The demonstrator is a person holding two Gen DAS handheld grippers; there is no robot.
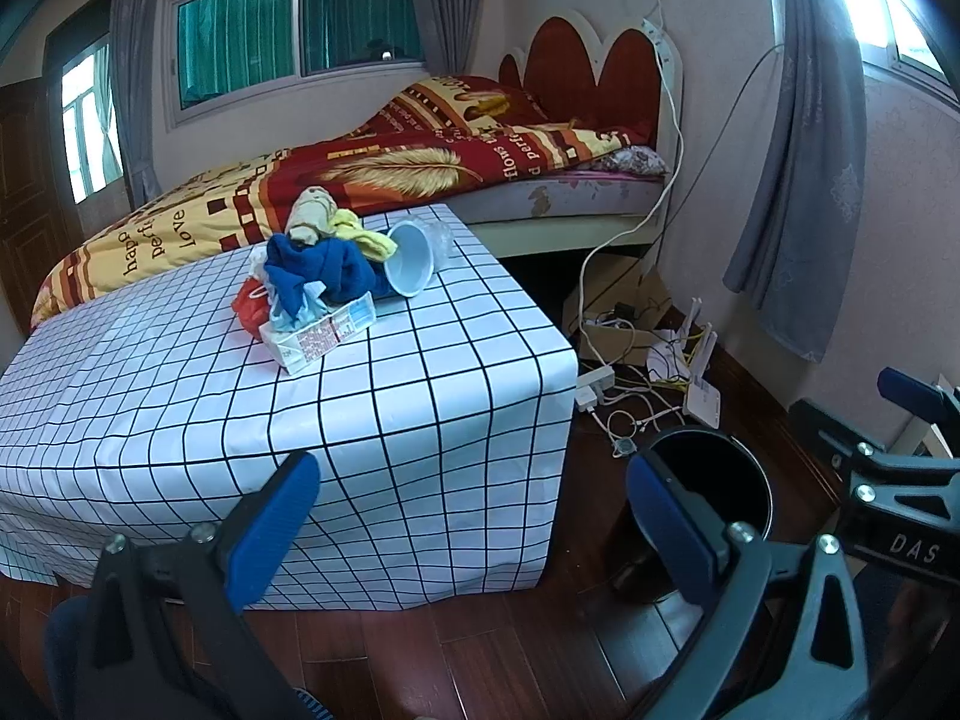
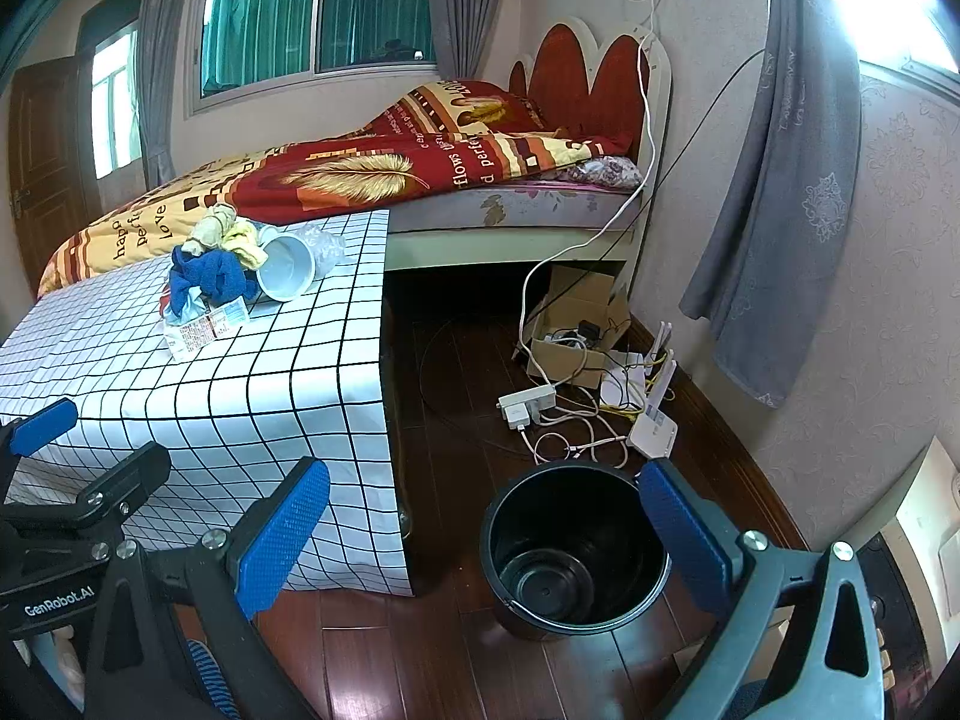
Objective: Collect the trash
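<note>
Dark wooden floorboards [image 2: 456, 648] are running under a low desk [image 1: 180, 396] draped in a white cloth with a black grid; a bed [image 1: 384, 174] with a red and yellow quilt is lying just behind the desk's far edge. Near the far right corner of the desk a heap of trash is sitting: a flattened carton [image 1: 321, 333] is lying at the front of the heap, a red wrapper [image 1: 249, 306] is touching its left side, a blue cloth [image 1: 318, 273] is bunching above it, a yellow rag [image 1: 363, 237] and a beige rag [image 1: 312, 213] are resting on top, and a white cup [image 1: 411, 261] is tipping on its side at the right, mouth facing forward, with a clear plastic bottle [image 1: 438, 234] behind it. A black bin [image 2: 573, 546] is standing on the floor beside the desk's right edge, upright and showing its bare bottom; a power strip [image 2: 528, 402], cables and a white router [image 2: 654, 429] are lying beyond it. The left gripper [image 1: 474, 516] is hovering with its blue pads spread wide apart, holding nothing; the right gripper [image 2: 486, 522] is likewise gaping wide over the bin, holding nothing.
</note>
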